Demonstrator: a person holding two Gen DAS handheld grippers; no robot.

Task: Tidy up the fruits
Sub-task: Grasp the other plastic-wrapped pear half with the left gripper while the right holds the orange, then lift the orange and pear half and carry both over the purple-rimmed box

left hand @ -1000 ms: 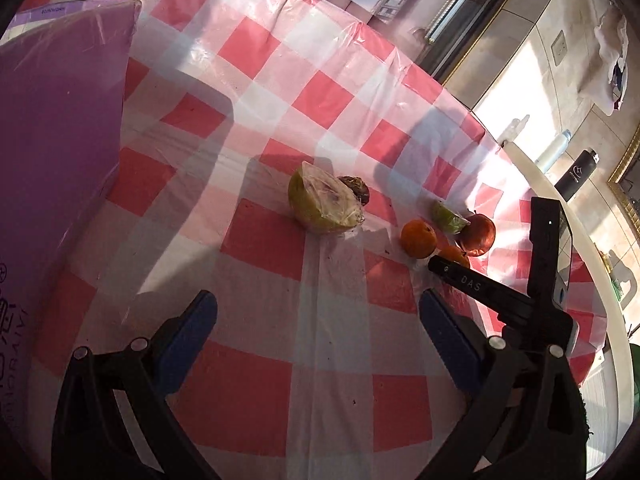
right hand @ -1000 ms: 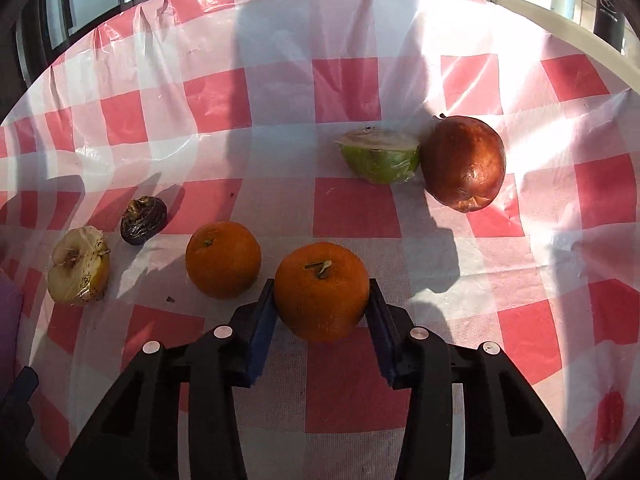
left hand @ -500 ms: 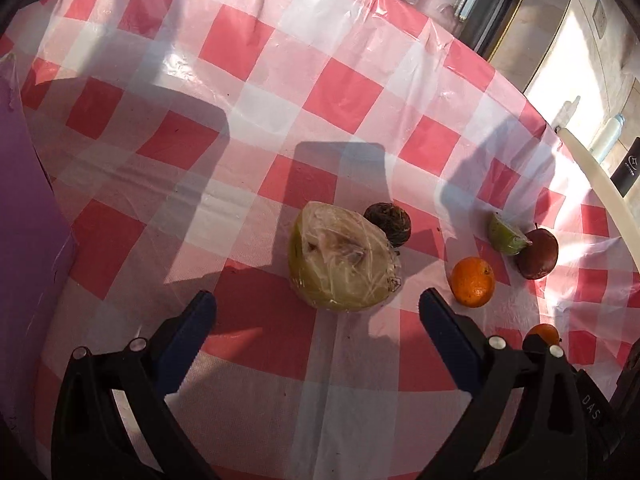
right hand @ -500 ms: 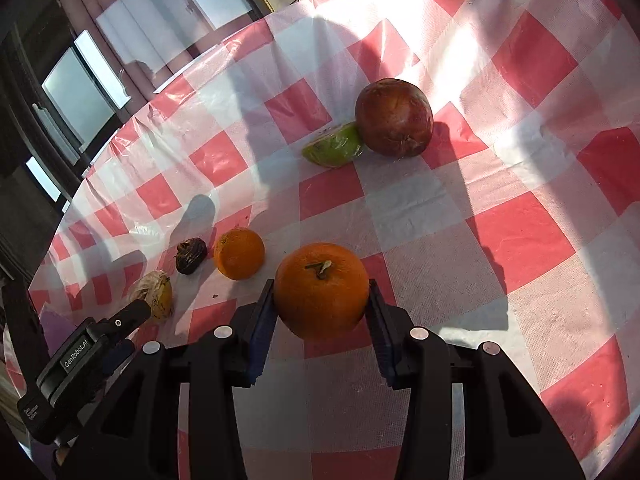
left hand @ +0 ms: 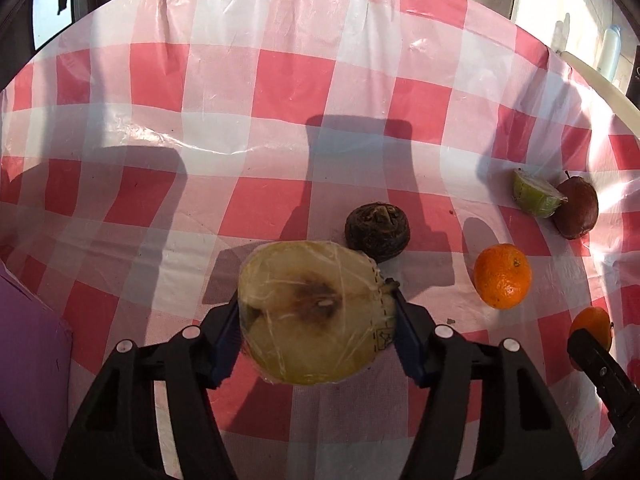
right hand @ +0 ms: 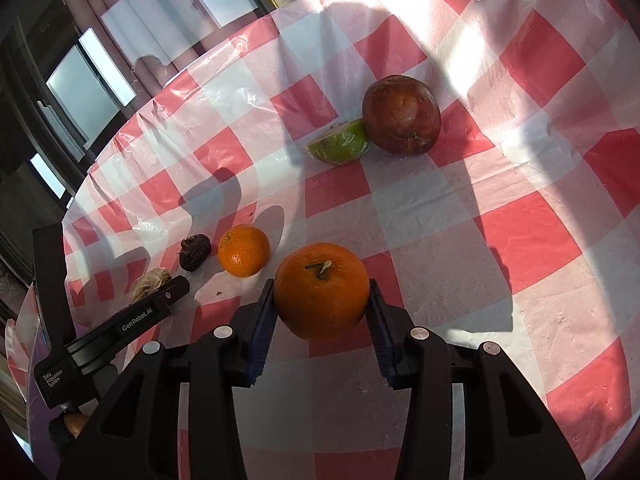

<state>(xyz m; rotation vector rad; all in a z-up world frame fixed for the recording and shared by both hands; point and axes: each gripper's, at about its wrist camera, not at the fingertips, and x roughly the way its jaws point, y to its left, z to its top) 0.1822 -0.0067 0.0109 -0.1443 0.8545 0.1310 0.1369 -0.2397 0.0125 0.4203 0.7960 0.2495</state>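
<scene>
My left gripper (left hand: pixel 316 336) has its jaws closing on a plastic-wrapped half fruit (left hand: pixel 314 312), cut face up with a brown core; both blue pads meet its sides. My right gripper (right hand: pixel 322 316) is clamped narrow on a stemmed orange (right hand: pixel 321 290), stem upward, pads pressed against both flanks.

Both fruits sit over the red-and-white checked tablecloth (left hand: pixel 280 80), toward its near edge in each wrist view. Whether either fruit is lifted clear of the cloth cannot be told.

Left wrist view: a dark shrivelled fruit (left hand: pixel 377 232) lies just behind the wrapped half, touching or nearly touching it. A second, smaller orange (left hand: pixel 503 276) lies to the right of it, apart. Farther toward the right edge of the cloth, a wrapped green wedge (left hand: pixel 536 194) leans against a dark red apple (left hand: pixel 577 208). A purple box (left hand: pixel 28 344) stands at the left edge.

Right wrist view: the same wedge (right hand: pixel 340 146) and apple (right hand: pixel 401 116) lie touching beyond the held orange, nearer the far edge; my left gripper (right hand: pixel 160 298) enters at lower left, covering most of the wrapped half.
</scene>
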